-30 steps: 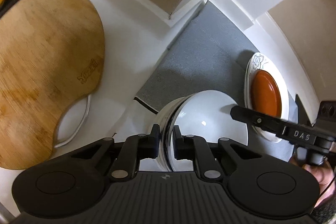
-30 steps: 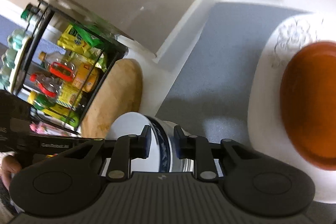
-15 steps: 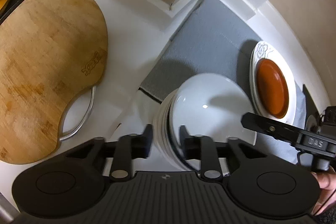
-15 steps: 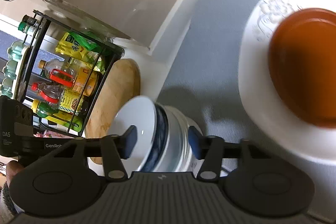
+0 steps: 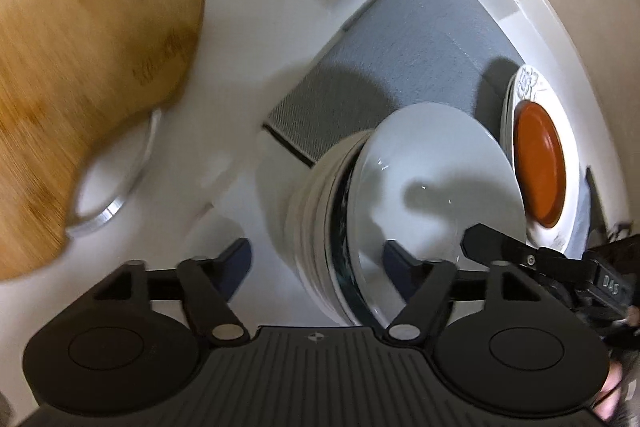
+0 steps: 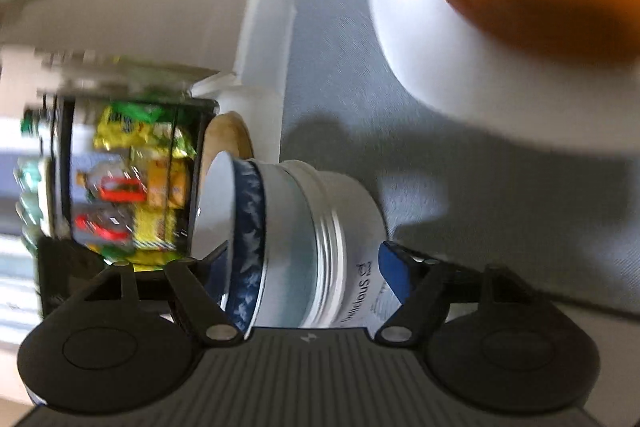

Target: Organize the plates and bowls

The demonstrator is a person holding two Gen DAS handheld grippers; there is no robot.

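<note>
A stack of white bowls [image 5: 420,195], one with a dark blue patterned band, stands at the front edge of a grey mat [image 5: 404,47]. It also shows in the right wrist view [image 6: 304,239]. My left gripper [image 5: 316,259] is open, its fingers on either side of the stack's near rim. My right gripper [image 6: 304,267] is open too, its fingers either side of the stack. A white flower-embossed plate [image 5: 568,155] with a brown-orange plate [image 5: 540,167] on it lies on the mat to the right, also in the right wrist view [image 6: 440,59].
A wooden cutting board [image 5: 80,67] with a metal handle lies on the white counter at left. A black wire rack [image 6: 120,179] with bottles and packets stands beyond it. The walls meet in a corner behind the mat.
Both grippers were shut on the bowl stack's rim a second ago and have opened wide. Both have drawn back a little; the stack stays where it is on the mat's edge.
</note>
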